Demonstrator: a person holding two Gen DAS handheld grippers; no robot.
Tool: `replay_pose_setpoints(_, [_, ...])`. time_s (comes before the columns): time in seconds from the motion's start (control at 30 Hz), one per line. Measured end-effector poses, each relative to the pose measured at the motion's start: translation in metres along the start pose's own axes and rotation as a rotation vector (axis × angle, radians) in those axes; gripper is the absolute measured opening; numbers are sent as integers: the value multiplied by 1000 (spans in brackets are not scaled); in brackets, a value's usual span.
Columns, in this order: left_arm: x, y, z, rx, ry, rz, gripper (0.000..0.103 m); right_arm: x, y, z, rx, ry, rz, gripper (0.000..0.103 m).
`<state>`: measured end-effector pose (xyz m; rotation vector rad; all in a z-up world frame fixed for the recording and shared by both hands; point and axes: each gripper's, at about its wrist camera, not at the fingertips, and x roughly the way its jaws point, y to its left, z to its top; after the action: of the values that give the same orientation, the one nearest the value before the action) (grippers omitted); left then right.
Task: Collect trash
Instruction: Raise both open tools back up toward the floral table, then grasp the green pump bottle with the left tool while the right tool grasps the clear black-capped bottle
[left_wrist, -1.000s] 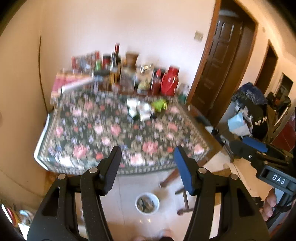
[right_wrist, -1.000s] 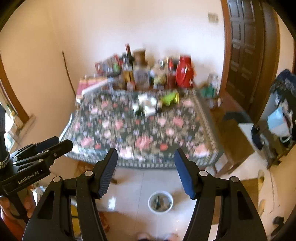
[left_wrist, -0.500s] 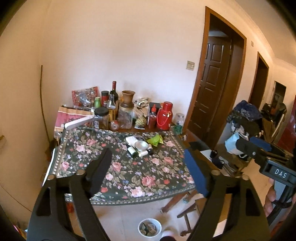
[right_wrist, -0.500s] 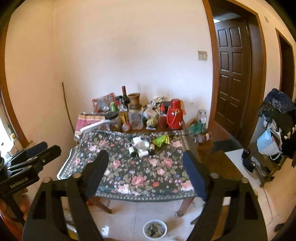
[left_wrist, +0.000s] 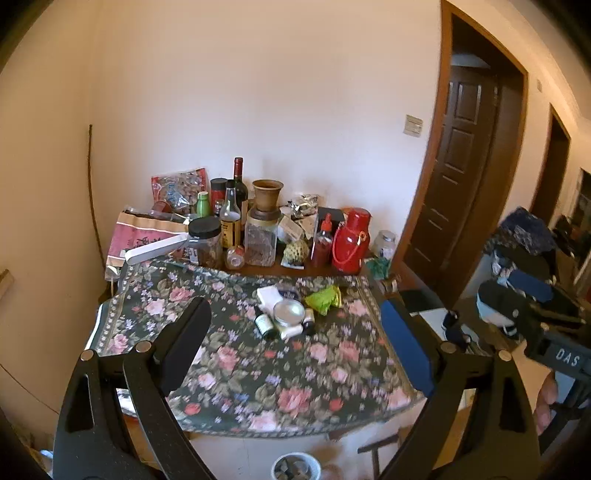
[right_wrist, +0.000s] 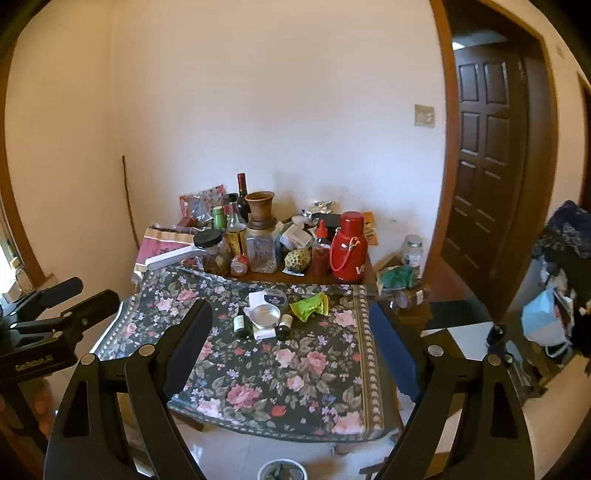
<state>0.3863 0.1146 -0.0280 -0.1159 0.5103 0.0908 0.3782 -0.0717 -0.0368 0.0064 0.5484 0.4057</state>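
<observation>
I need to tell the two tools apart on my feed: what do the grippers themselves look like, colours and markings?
Both are black plastic two-finger tools with silver pivot bolts on slotted arms. On the left gripper and the right gripper alike, one pad is black and the other blue. Seen from the other camera, the right gripper's body carries white "DAS" lettering, and the left one a white label too blurred to read. No cables or sleeves show.

Both wrist cameras look slightly downward from well back at the same floral-clothed worktop (left_wrist: 258, 369) (right_wrist: 295, 369) against the wall, the right view set further right, each catching the other hand-held gripper at its edge.
</observation>
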Motion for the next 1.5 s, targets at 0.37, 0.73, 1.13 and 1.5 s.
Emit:
replay_pose_setpoints(0.37, [82, -21, 25, -82, 49, 105, 93, 70, -44, 27, -82, 64, 84, 85])
replay_pose_setpoints(0.73, [169, 24, 25, -60, 204, 123, 93, 178, -40, 14, -42, 285, 53, 85])
replay_pose_setpoints(1.13, [290, 98, -7, -84, 464, 70, 93, 333, -33, -53, 224, 637, 19, 84])
replay_pose_setpoints(1.5, [359, 120, -66, -189, 672, -30, 73, 381, -23, -78, 233, 722, 8, 63])
